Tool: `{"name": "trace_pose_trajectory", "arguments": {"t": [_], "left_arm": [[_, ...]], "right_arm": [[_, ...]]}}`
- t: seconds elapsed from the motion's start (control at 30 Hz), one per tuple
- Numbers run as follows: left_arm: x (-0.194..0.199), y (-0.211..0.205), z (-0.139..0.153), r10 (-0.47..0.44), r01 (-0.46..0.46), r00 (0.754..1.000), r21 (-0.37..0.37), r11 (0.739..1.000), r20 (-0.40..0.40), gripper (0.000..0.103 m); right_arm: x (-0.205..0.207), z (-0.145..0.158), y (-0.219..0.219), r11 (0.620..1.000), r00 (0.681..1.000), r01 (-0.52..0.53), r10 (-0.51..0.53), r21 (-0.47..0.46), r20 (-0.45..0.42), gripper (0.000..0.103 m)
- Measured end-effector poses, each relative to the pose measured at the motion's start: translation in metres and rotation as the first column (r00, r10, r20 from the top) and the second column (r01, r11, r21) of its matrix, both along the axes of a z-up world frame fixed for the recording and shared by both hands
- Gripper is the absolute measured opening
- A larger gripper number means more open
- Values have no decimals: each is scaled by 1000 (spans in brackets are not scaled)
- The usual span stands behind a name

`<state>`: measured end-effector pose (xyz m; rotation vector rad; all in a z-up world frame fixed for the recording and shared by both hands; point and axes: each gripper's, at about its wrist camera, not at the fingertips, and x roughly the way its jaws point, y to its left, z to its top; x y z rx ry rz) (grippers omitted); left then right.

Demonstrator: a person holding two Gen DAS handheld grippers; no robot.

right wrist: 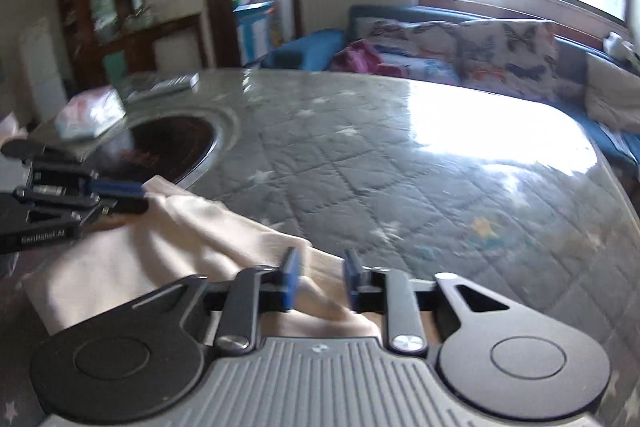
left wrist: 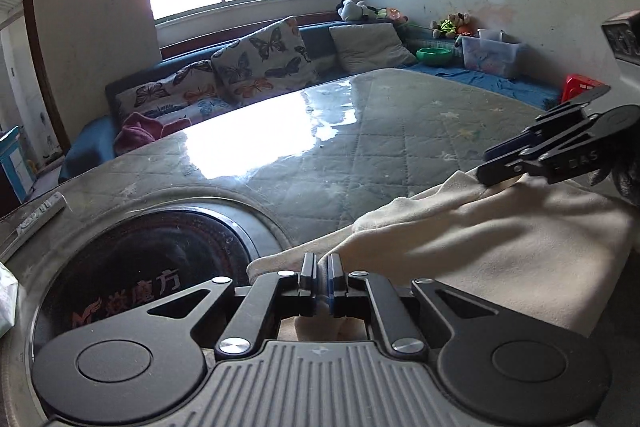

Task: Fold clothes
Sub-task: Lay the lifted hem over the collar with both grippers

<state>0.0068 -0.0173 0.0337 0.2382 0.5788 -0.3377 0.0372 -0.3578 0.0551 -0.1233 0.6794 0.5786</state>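
Cream cloth garment lies on the near edge of the counter, with both grippers at its far fold line. The left gripper is pinched tight on a corner of the fabric, jaws all but touching. The right gripper has its jaws parted, and the cloth lies between the blue pads without being pressed, so it holds nothing now.

Judging from this, a fold has been laid over and the release is under way. To do it well, the left side should let go level with the right so the edge lands straight, then both should lift clear upward without dragging the top layer, since soft fabric like this will creep and wrinkle if a pad catches it.

Beyond the garment the quilted, star-printed surface under its glossy cover is free for a further fold. A round dark hob plate is set into the counter just beside the cloth's left end; the corner should stay off it. A remote and a packet lie beyond it, well apart from the work
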Motion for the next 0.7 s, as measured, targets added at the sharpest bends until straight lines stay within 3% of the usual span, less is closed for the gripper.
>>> {"name": "trace_pose_trajectory", "arguments": {"t": [0.27, 0.43, 0.7], "left_arm": [[1, -3, -1, 10, -10, 1000, 6, 1000, -10, 10], [4, -6, -4, 2, -1, 1000, 29, 1000, -13, 11], [7, -9, -2, -23, 24, 1000, 54, 998, -12, 8]], "right_arm": [[-26, -7, -29, 998, 998, 56, -56, 1, -10, 37], [-21, -11, -35, 997, 997, 69, -68, 36, -18, 37], [-4, -4, -17, 999, 999, -32, 32, -10, -12, 38]]}}
